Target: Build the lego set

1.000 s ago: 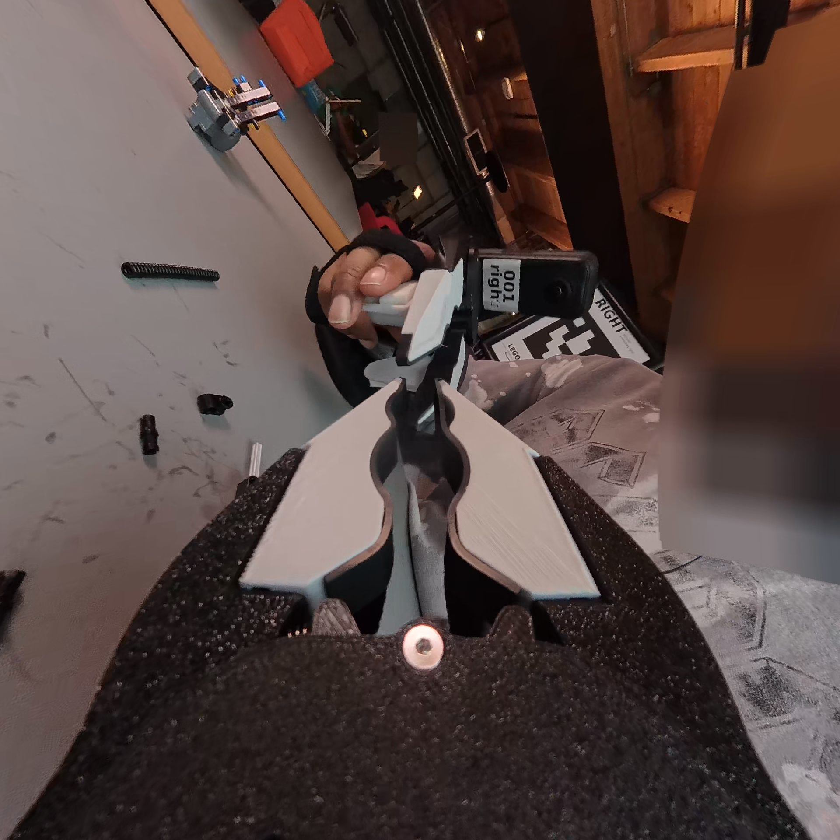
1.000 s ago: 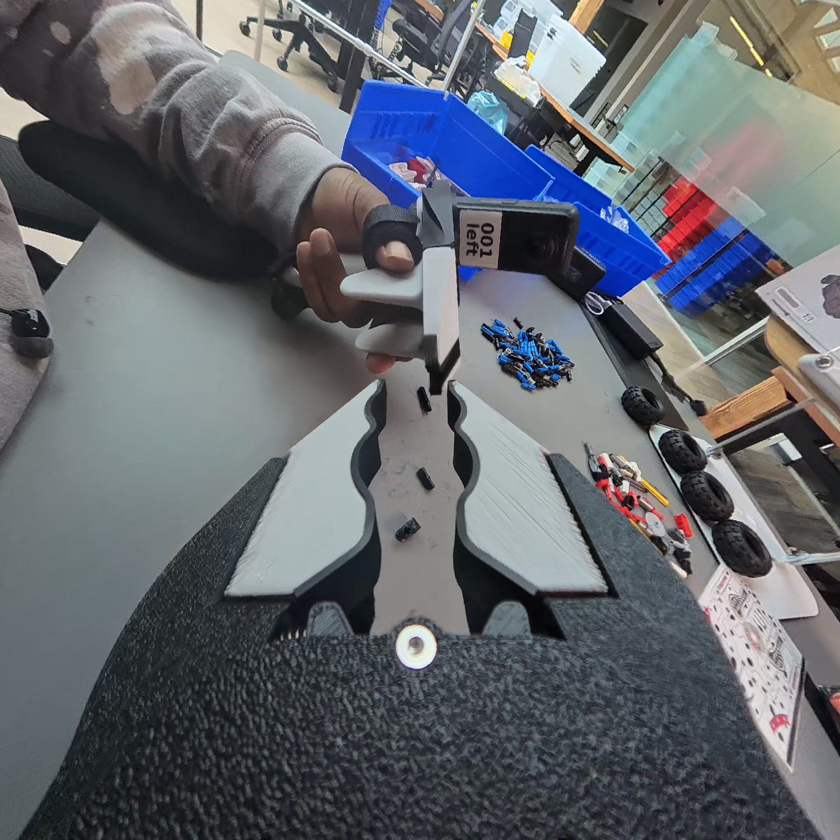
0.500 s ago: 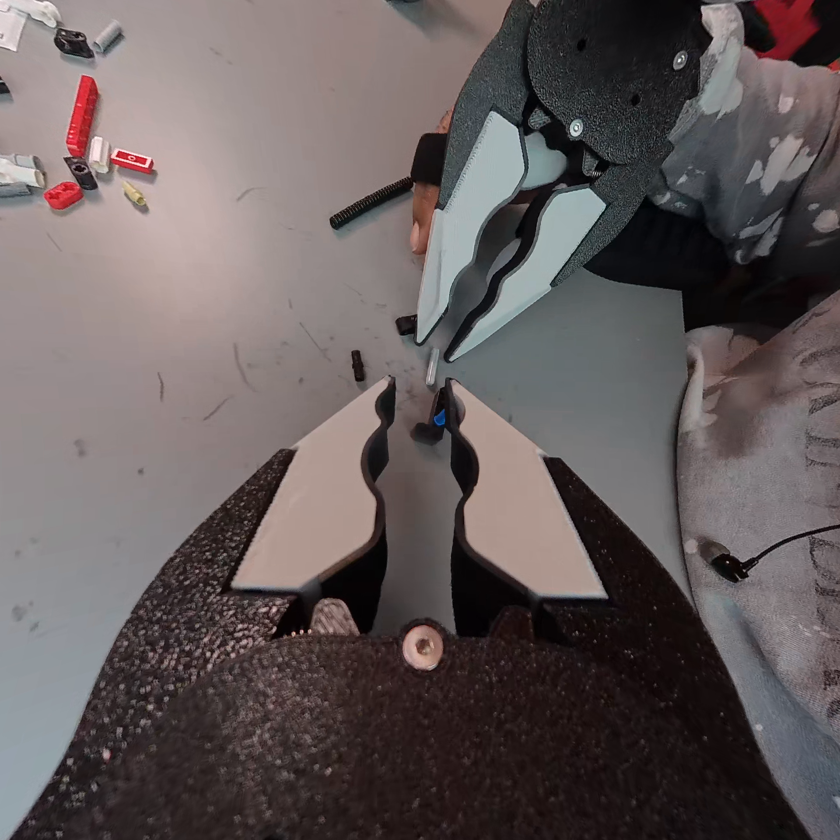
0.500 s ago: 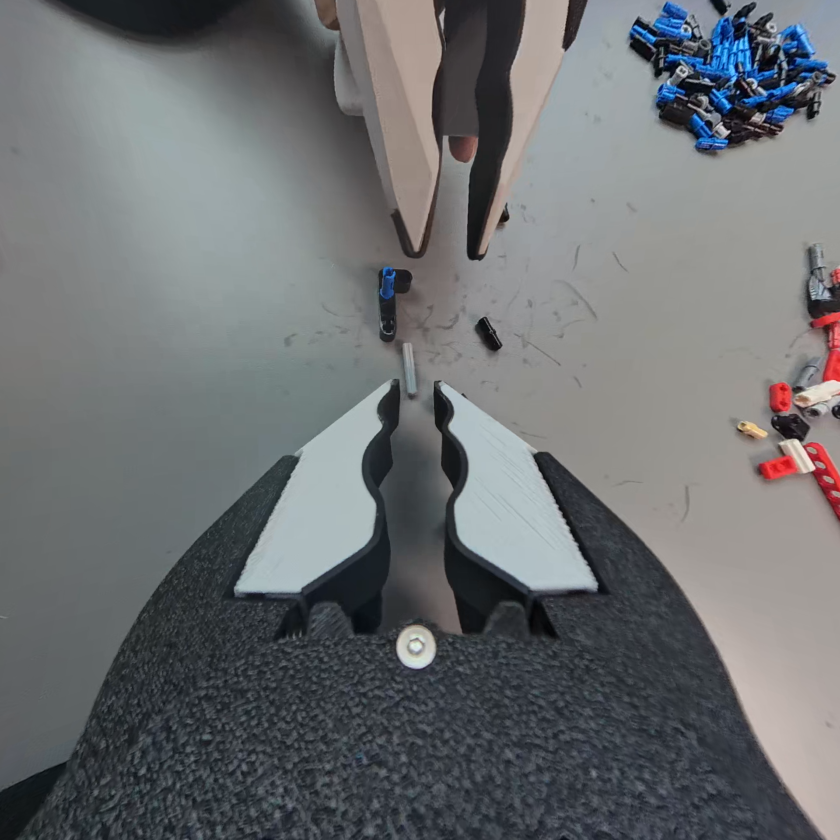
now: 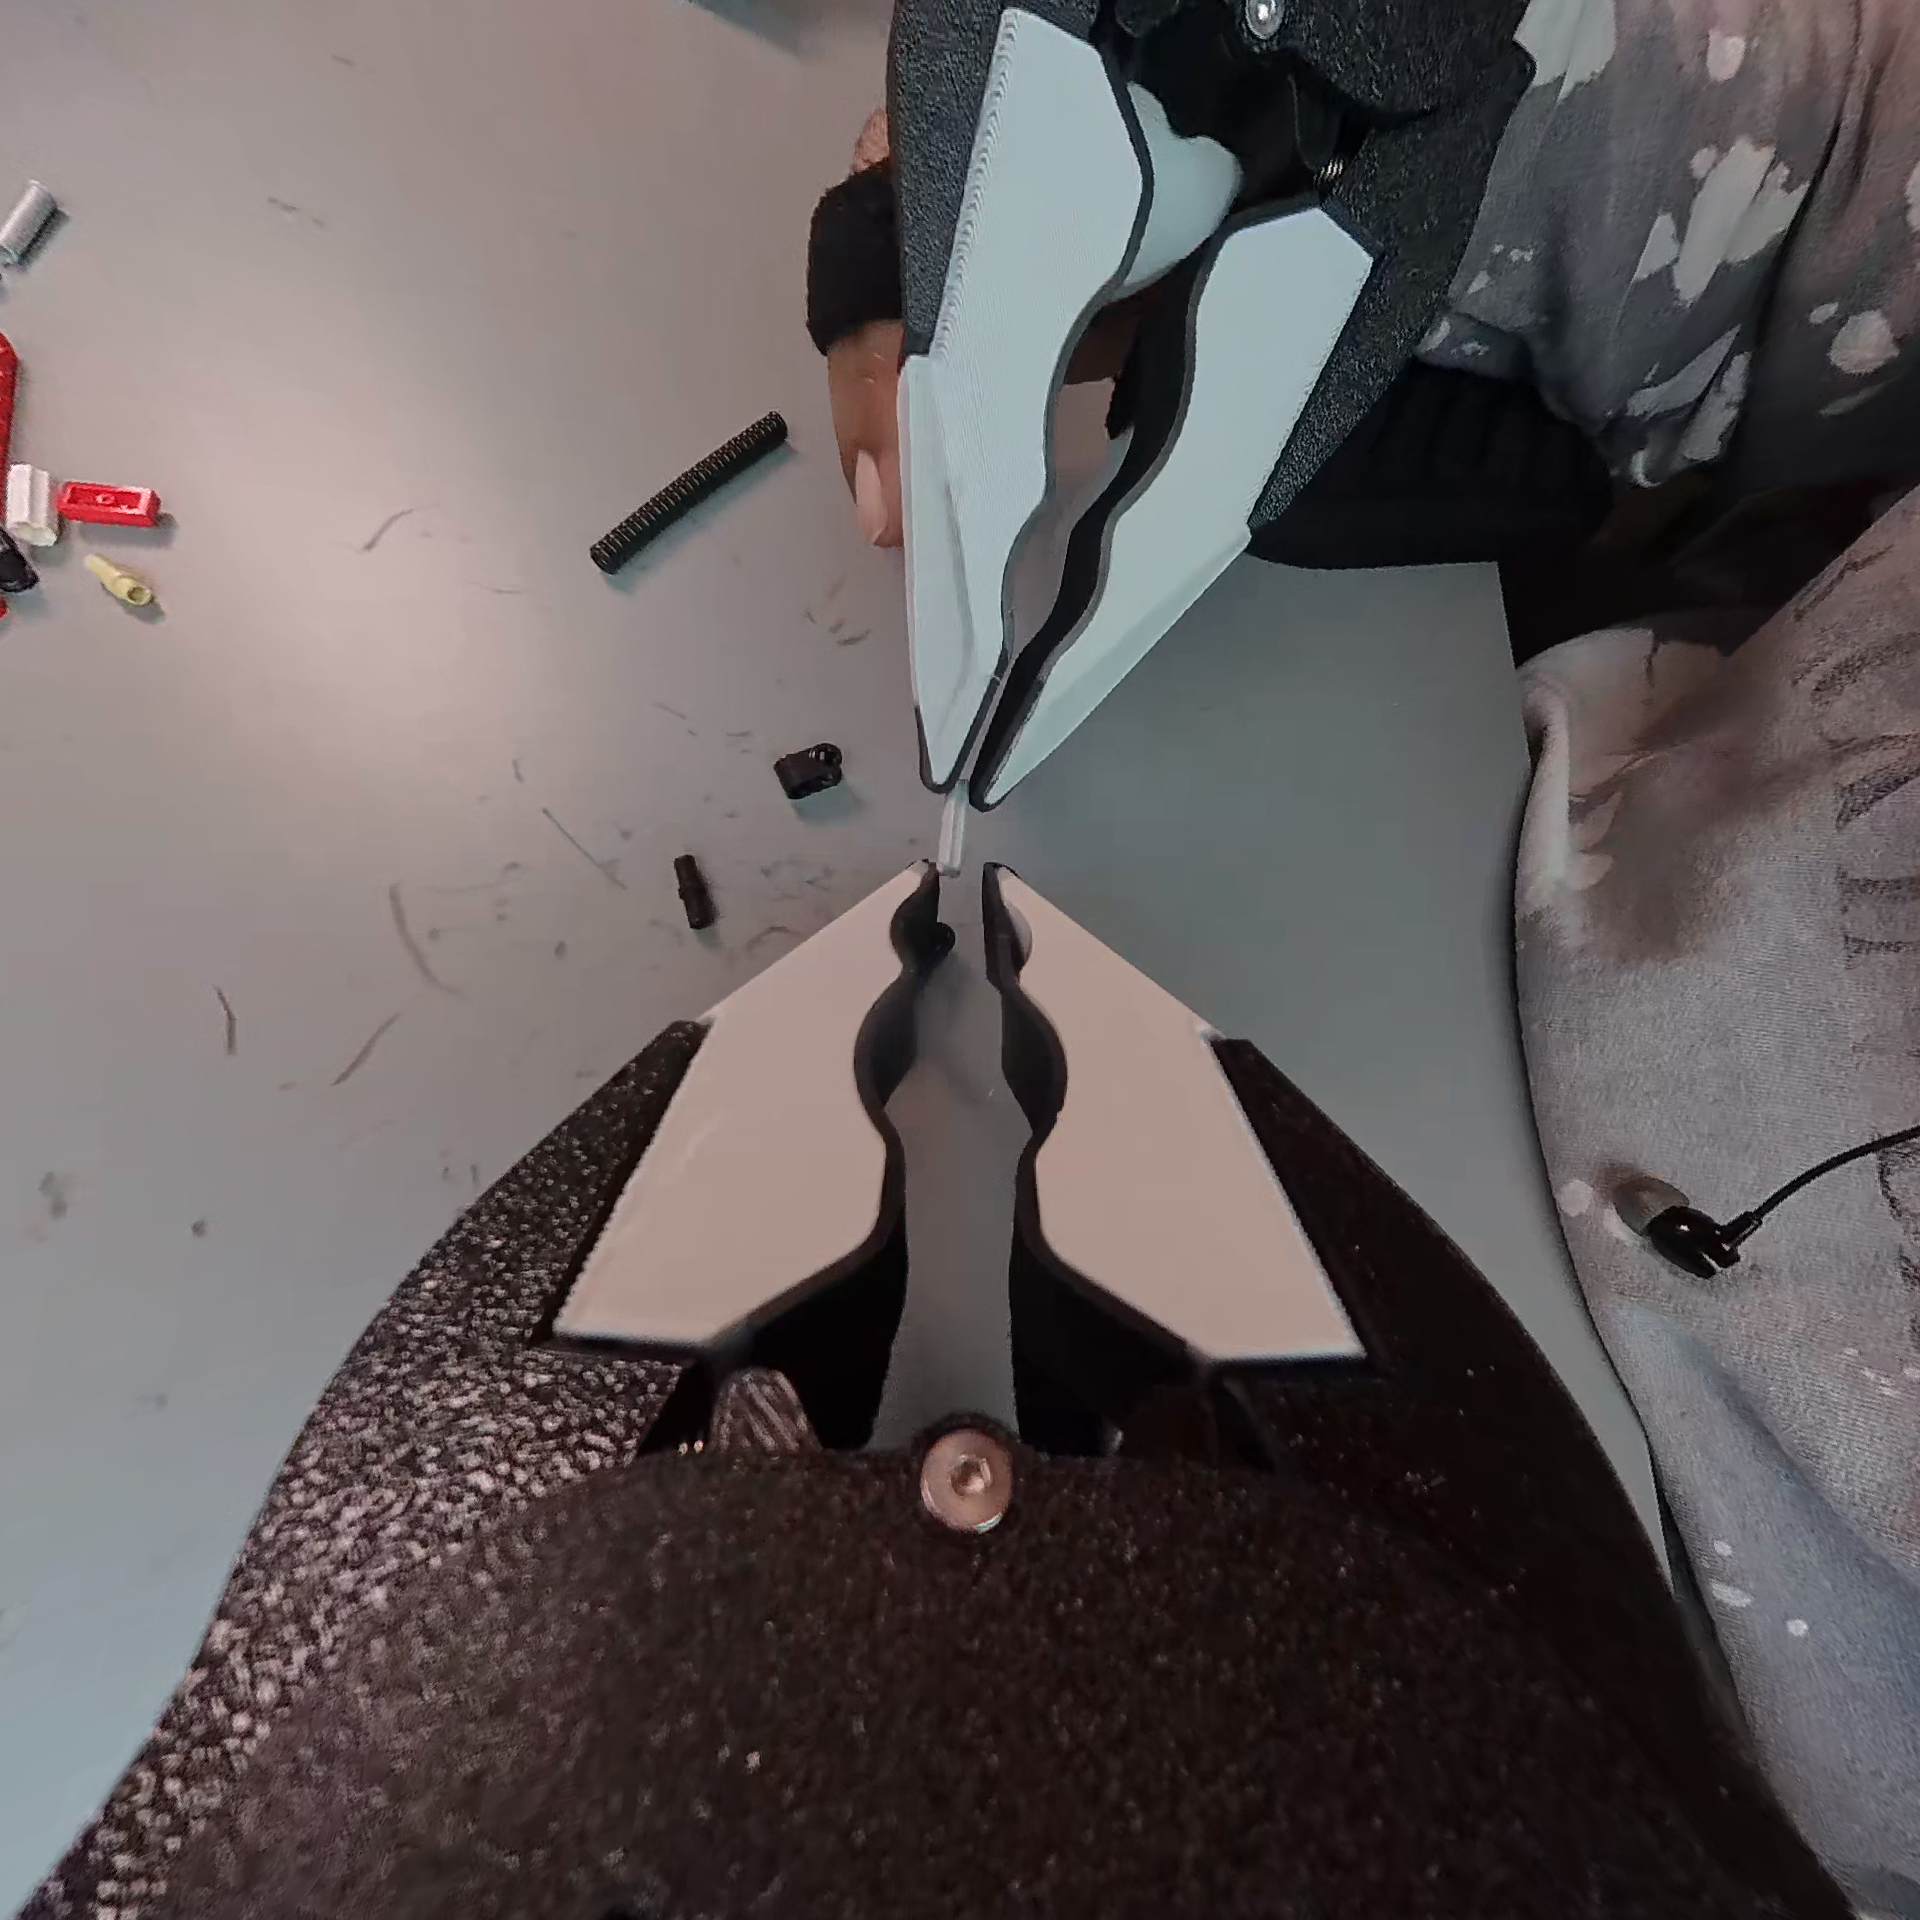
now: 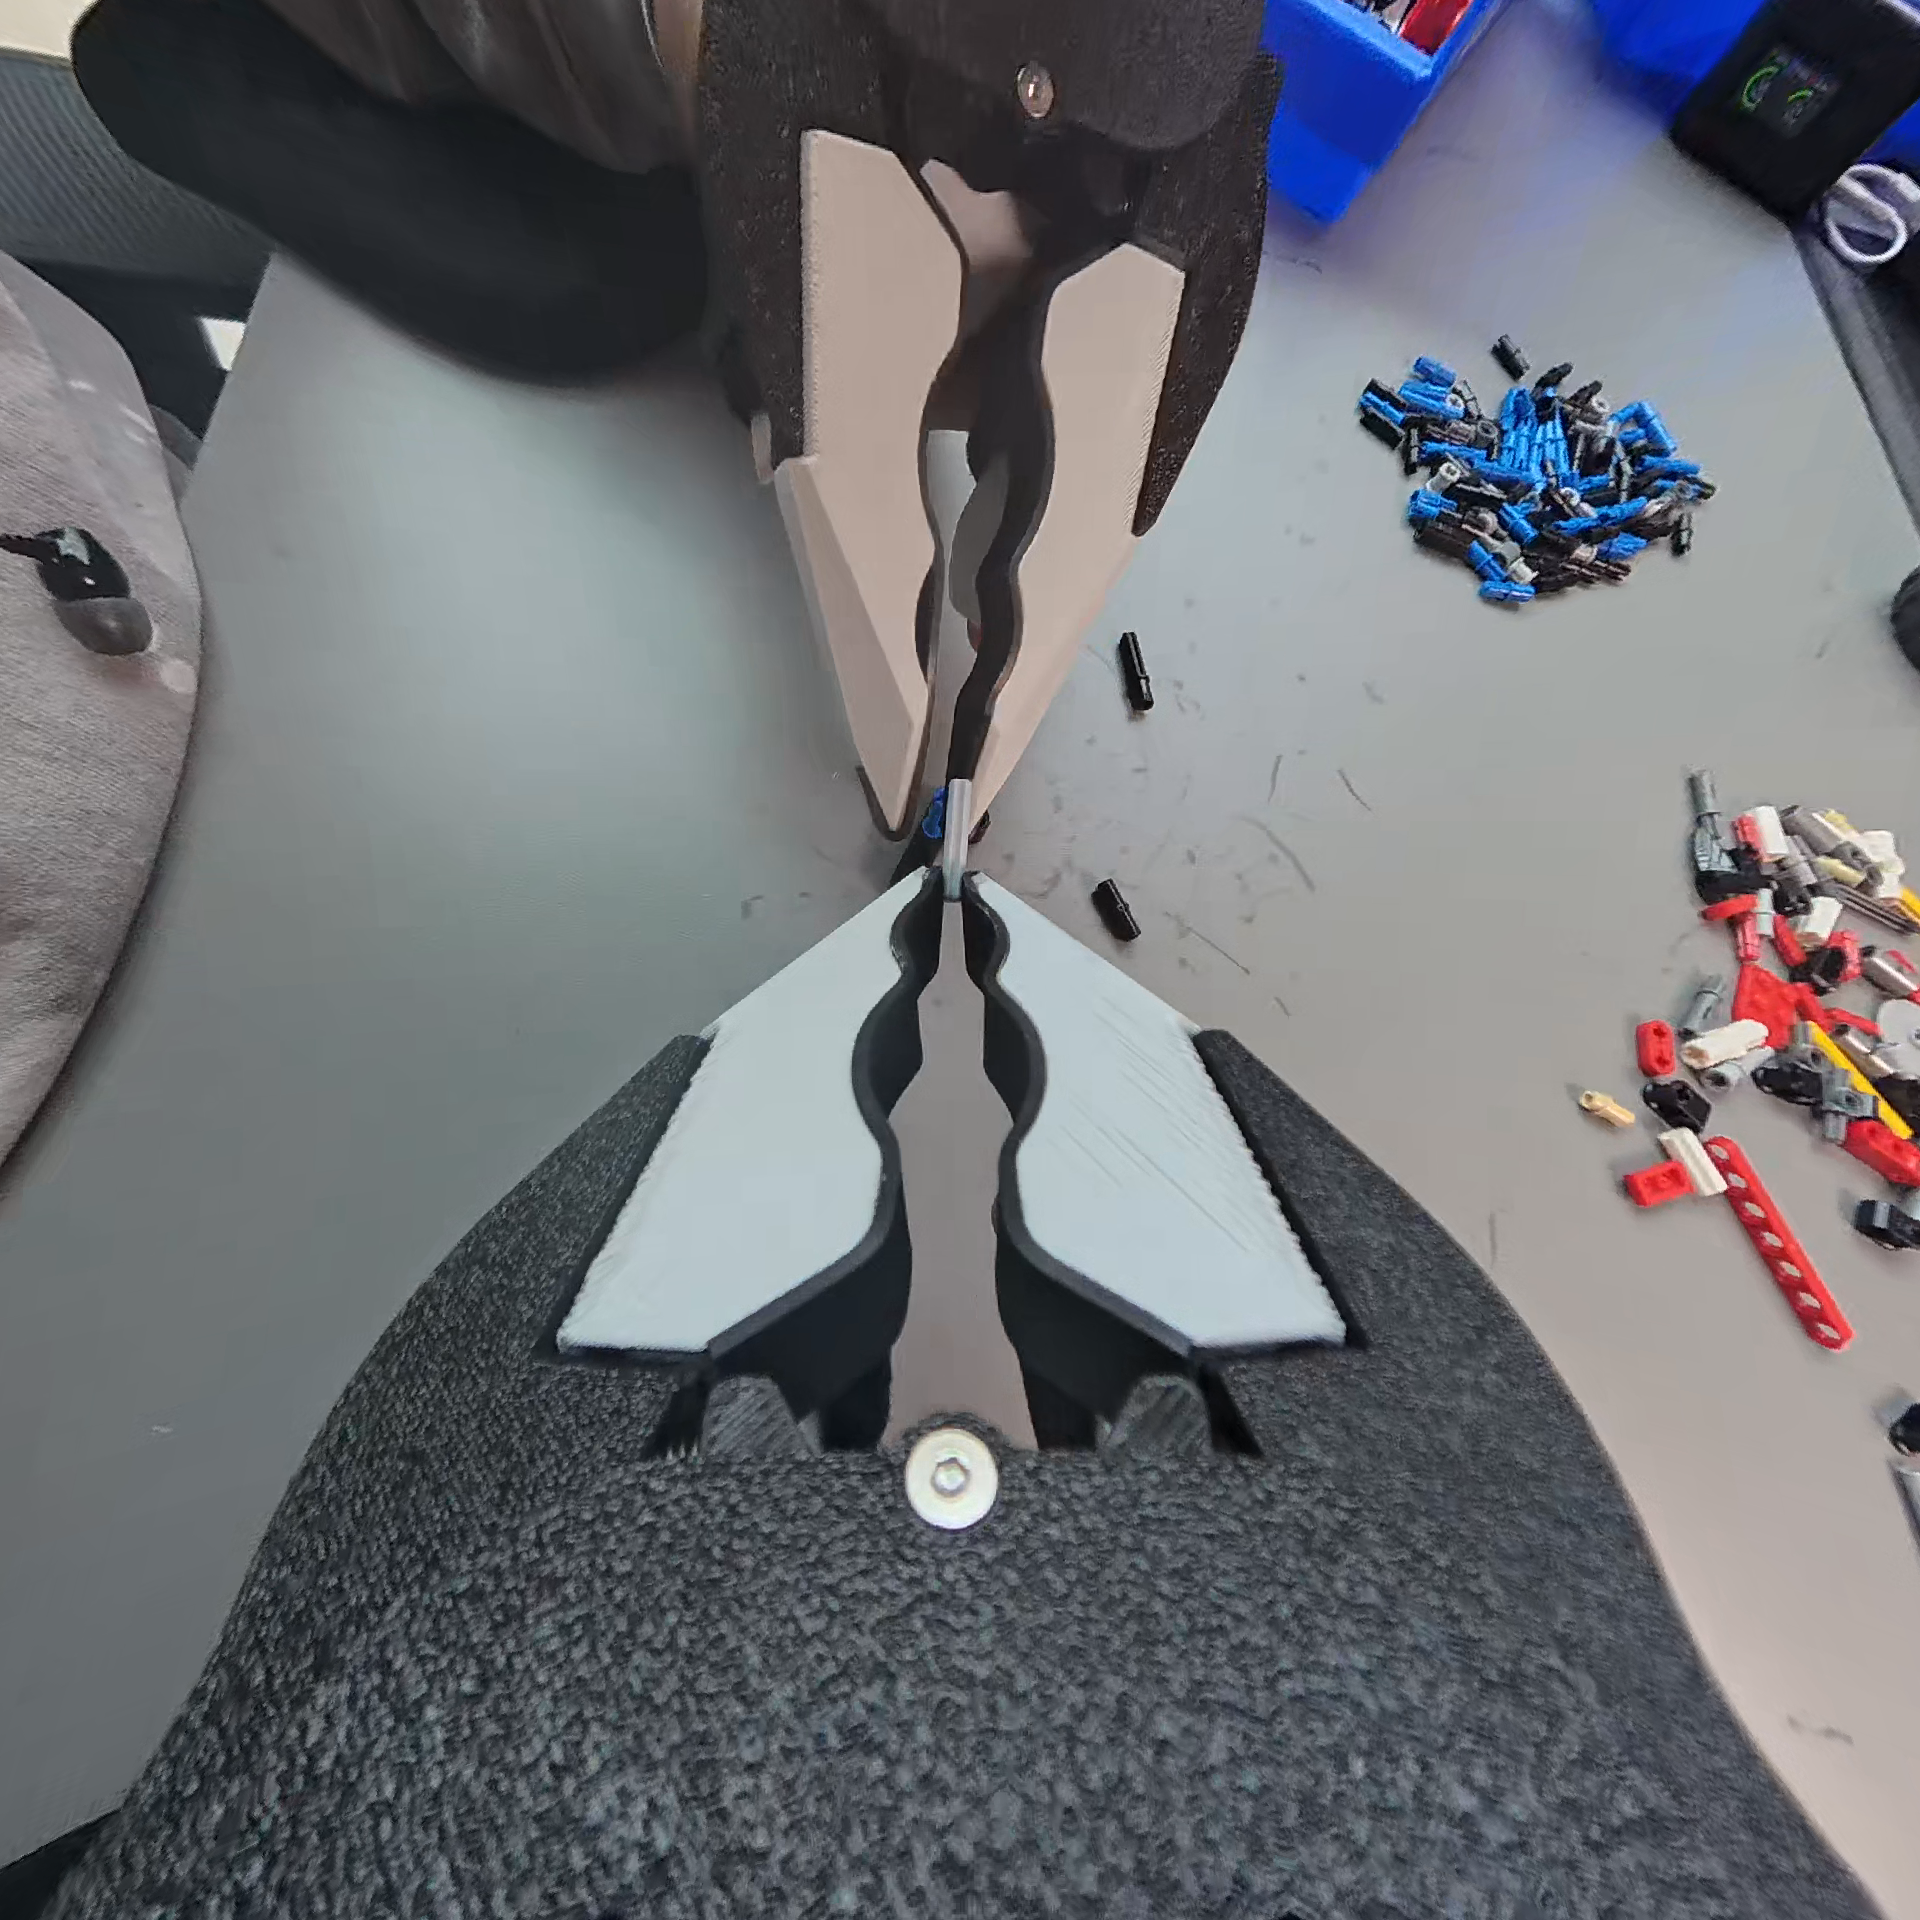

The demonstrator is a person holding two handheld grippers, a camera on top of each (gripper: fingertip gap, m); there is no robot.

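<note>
My right gripper [image 6: 948,883] is shut on a short light grey axle [image 6: 956,826], which sticks out past its tips. In the left wrist view it [image 5: 961,781] comes in from above, with the axle [image 5: 951,831] pointing at my left gripper [image 5: 958,875]. The left gripper's jaws are drawn in narrowly around a small black connector [image 5: 938,935] with a blue pin [image 6: 934,806], low over the grey table [image 5: 416,935]. The two grippers meet tip to tip, and the axle's free end touches the connector. In the right wrist view the left gripper [image 6: 940,821] hides most of the connector.
A loose black pin [image 5: 693,891], a black connector [image 5: 808,771] and a black ribbed rod [image 5: 688,491] lie left of the tips. A pile of blue and black pins [image 6: 1538,488] and a mixed pile of red and grey parts [image 6: 1808,997] lie to the right. A blue bin [image 6: 1351,104] stands at the back.
Both grippers came down from mid-air to the table. The right one closed on the grey axle, the left narrowed around the black connector, and the tips now meet.
</note>
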